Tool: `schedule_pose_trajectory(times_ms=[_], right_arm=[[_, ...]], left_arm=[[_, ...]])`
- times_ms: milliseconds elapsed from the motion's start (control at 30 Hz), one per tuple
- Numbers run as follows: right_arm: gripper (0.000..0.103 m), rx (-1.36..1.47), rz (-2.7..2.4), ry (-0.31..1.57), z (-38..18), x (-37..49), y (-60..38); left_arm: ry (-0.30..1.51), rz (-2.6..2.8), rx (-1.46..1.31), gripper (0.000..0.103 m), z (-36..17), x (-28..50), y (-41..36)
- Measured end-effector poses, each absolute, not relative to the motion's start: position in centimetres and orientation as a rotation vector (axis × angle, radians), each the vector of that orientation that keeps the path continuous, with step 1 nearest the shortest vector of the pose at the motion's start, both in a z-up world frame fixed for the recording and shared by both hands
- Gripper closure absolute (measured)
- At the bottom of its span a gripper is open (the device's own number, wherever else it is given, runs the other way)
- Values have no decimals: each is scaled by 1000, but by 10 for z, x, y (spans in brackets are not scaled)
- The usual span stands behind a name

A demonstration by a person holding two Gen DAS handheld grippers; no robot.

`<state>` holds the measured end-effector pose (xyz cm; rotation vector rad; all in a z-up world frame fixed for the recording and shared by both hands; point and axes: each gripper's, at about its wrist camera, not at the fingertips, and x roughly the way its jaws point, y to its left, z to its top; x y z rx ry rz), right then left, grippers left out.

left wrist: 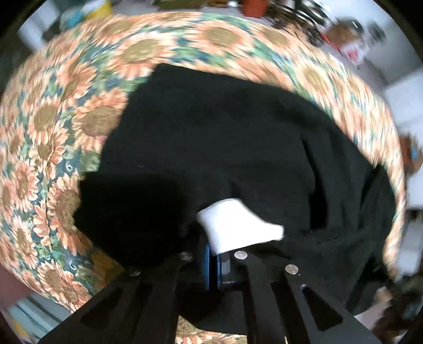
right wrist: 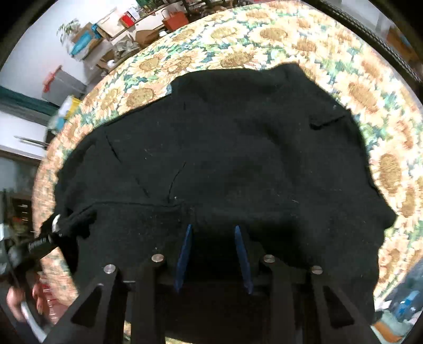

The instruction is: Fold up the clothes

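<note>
A black garment (left wrist: 224, 137) lies spread on a round table with a sunflower cloth (left wrist: 87, 87). In the left wrist view my left gripper (left wrist: 213, 251) has its blue pads pressed together on the garment's near edge. A white label (left wrist: 238, 227) sticks out just past the pads. In the right wrist view the black garment (right wrist: 224, 148) fills the middle, with a few creases. My right gripper (right wrist: 212, 227) is over the garment's near edge, its blue fingers (right wrist: 185, 254) apart with nothing between them. At the far left my left gripper (right wrist: 47, 239) holds a garment corner.
The sunflower cloth (right wrist: 383, 111) shows bare around the garment's far and side edges. Beyond the table there are boxes, a red bag (right wrist: 175, 19) and shelves along a white wall. A person's hand (right wrist: 15, 299) is at the lower left. The left wrist view is motion-blurred.
</note>
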<state>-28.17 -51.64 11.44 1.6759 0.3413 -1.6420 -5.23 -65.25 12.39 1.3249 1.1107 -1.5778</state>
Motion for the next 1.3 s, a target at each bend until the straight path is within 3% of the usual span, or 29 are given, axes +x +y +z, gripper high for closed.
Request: schedule_pose_trajectory(times_ms=[133,233,367,500,600,667,833,967,1100,1300], right_arm=[[68,1632,-1666,440,133,-286,-513],[65,1589,-1619,511,138,-273,-528],[65,1530,-1502,611,135,-245,-557],[68,1468,-1382,704,132,-217,-586],[69,1499,-1377,767,115,-213,-604],[69,1521,-1393,768,121,-215,-610],[66,1409,-1433,754,156,-218,-612],[65,1338,-1254,697,176,-193,-615],[65,1292,-1097,759,163,-148,-630],[67,1298,-1065,892,127,-119,-661]], left_arm=[[1159,-1437,1241,97,126,-12,-685],[1065,-1347,1246,97,127,3,-693],[1223,-1414,1120,97,145,11,-677],[1219,-1520,1198,97,158,-15,-641],[1223,-1507,1340,97,138,-31,-626],[1208,-1451,1390,97,122,-30,-626],[1467,-1356,1145,101,115,35,-653],[1440,-1323,1039,101,133,78,-668],[1571,-1275,1036,97,130,100,-666],[1537,-1334,1191,97,114,73,-646]])
